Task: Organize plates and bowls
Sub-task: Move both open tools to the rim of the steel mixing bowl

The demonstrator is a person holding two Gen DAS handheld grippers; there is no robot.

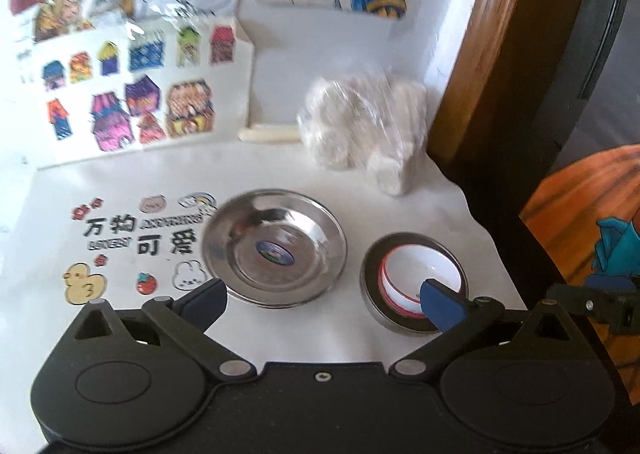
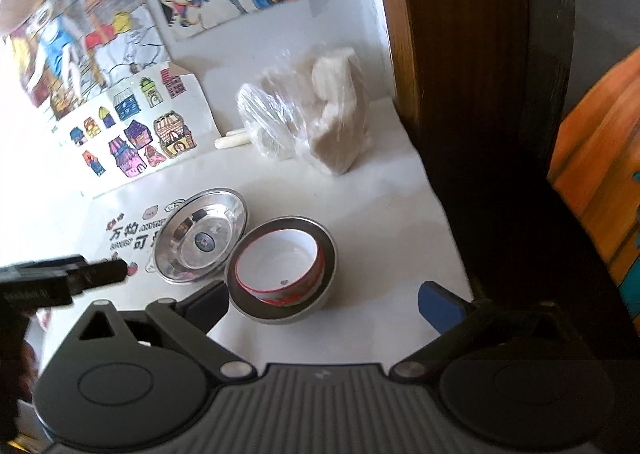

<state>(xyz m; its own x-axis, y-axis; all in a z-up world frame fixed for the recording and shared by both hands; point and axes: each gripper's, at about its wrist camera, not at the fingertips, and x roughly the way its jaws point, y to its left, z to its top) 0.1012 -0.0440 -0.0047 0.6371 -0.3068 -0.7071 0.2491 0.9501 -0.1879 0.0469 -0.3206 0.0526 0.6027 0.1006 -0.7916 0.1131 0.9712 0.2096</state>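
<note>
A shiny steel plate (image 1: pixel 274 246) lies on the white table, also in the right wrist view (image 2: pixel 200 240). To its right stands a steel bowl (image 1: pixel 412 282) with a white red-rimmed bowl (image 1: pixel 420 274) nested inside; both show in the right wrist view, the steel bowl (image 2: pixel 282 270) holding the white bowl (image 2: pixel 276 264). My left gripper (image 1: pixel 324 300) is open and empty just in front of the plate and bowls. My right gripper (image 2: pixel 324 302) is open and empty just in front of the nested bowls.
A plastic bag of white round pieces (image 1: pixel 360 130) stands at the back, with a cream stick (image 1: pixel 268 133) beside it. Coloured drawings (image 1: pixel 132 94) lean on the wall. A wooden frame (image 1: pixel 492 34) borders the right. The table edge (image 1: pixel 472 210) runs at right.
</note>
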